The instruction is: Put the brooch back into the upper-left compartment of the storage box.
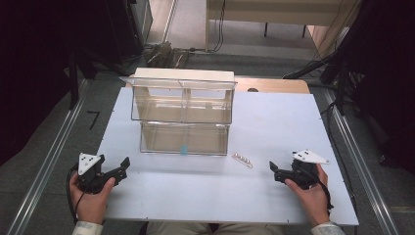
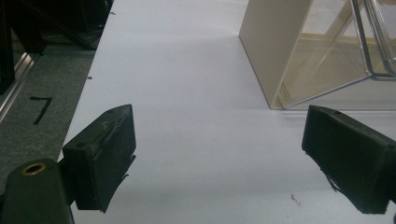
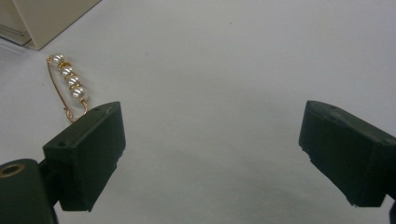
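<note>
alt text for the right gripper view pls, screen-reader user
The right gripper hangs open over a white table, its two black jaws wide apart with nothing between them. A gold pin strung with pearls lies flat just beyond the left jaw, near the corner of a cream-sided organiser.

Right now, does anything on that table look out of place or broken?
Nothing looks broken or spilled. The one loose item is a small pearl pin lying flat on the table, just outside the clear two-tier organizer instead of inside it. Both the left gripper and right gripper are open and empty.
</note>
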